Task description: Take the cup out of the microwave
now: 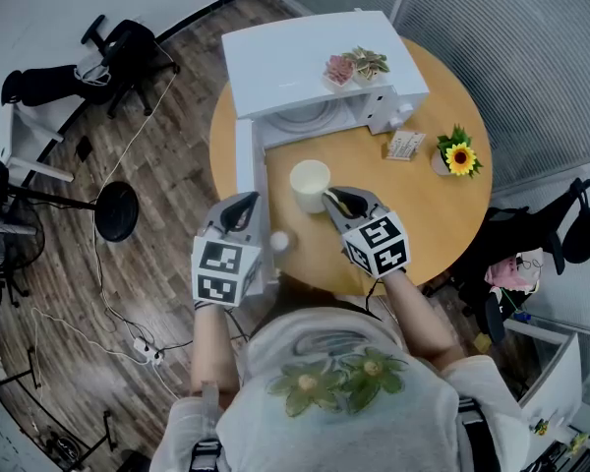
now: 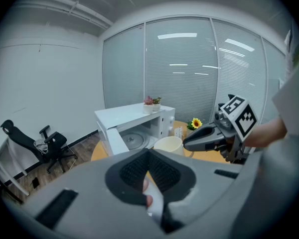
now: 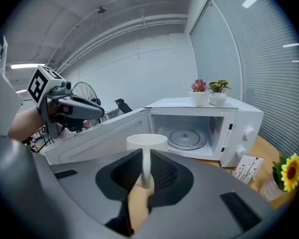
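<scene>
Right tool (image 3: 141, 156) clenched on cup (image 3: 146, 142) handle | left tool (image 2: 149, 152) clenched; white sliver (image 2: 155, 203) inside, perhaps microwave door (image 1: 245, 170), indistinct

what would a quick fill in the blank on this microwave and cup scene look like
The right gripper is shut on the cup's ___.
The door of the microwave stands ___.
The flower on the table beside the microwave is a ___.
Missing words: handle; open; sunflower.
</scene>
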The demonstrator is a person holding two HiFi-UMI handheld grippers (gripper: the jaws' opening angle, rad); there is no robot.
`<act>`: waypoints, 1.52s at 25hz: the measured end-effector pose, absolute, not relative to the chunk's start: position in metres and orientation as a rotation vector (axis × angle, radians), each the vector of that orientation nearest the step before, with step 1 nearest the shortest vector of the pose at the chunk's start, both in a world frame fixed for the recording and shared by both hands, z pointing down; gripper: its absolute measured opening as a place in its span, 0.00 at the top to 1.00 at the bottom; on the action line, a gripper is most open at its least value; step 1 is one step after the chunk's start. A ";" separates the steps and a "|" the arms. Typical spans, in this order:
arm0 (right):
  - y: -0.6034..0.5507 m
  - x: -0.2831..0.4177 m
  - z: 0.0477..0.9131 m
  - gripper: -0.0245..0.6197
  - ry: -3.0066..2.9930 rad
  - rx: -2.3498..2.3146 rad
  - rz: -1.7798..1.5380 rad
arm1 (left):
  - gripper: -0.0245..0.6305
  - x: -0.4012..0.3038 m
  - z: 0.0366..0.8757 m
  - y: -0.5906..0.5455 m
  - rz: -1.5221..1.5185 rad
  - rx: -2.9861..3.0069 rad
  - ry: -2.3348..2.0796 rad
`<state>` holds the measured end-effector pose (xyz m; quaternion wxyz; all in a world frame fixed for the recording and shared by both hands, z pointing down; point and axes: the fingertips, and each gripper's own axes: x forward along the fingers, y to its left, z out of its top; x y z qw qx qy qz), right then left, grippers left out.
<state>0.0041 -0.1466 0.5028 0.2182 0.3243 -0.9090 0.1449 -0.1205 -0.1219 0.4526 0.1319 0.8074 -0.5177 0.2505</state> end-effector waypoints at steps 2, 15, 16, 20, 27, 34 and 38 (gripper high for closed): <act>-0.147 0.004 0.509 0.87 -2.508 0.889 0.409 | 0.96 -0.119 0.453 -0.123 0.730 2.347 -1.502; -0.146 -0.002 0.549 0.87 -2.444 0.833 0.487 | 0.96 -0.114 0.455 -0.120 0.758 2.349 -1.481; -0.146 -0.002 0.552 0.87 -2.438 0.829 0.489 | 0.96 -0.115 0.457 -0.120 0.757 2.345 -1.483; -0.145 -0.002 0.566 0.87 -2.411 0.816 0.496 | 0.96 -0.116 0.459 -0.119 0.761 2.328 -1.485; -0.146 -0.001 0.594 0.87 -2.360 0.811 0.535 | 0.96 -0.116 0.460 -0.119 0.769 2.329 -1.489; -0.145 -0.002 0.614 0.87 -2.328 0.806 0.525 | 0.96 -0.113 0.462 -0.115 0.779 2.332 -1.466; -0.144 0.001 0.624 0.87 -2.325 0.809 0.522 | 0.96 -0.112 0.463 -0.114 0.783 2.337 -1.457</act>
